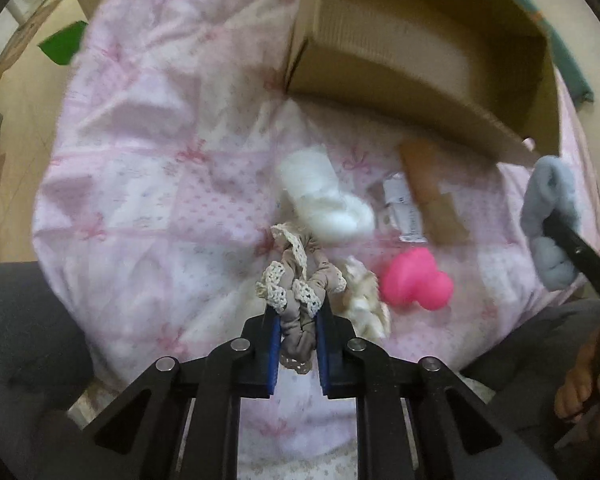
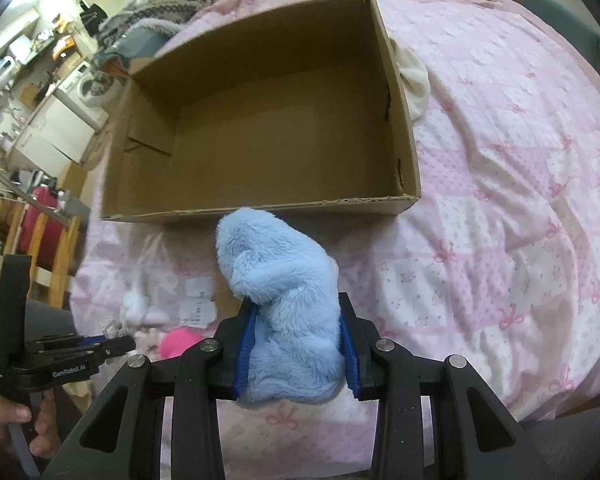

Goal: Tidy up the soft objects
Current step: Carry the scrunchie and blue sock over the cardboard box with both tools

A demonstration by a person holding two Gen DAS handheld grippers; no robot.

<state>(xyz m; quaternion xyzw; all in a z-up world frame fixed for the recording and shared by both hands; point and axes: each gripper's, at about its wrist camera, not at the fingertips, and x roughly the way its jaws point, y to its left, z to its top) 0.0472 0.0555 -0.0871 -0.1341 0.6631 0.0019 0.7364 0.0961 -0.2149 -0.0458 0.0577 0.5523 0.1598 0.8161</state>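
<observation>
The left gripper [image 1: 298, 322] is clamped on a taupe scrunchie [image 1: 300, 292] trimmed with cream lace, limp and gathered. The right gripper [image 2: 296, 344] squeezes a fluffy blue sock [image 2: 284, 312], thick plush that bulges above the jaws. Both hang over the pink bow-print quilt [image 1: 148, 168], short of the cardboard box [image 2: 260, 120], whose corrugated floor looks bare: sorting seems barely begun. On the quilt near the scrunchie lie a white fuzzy sock [image 1: 324, 196] and a smooth, rounded pink toy [image 1: 416, 280]
</observation>
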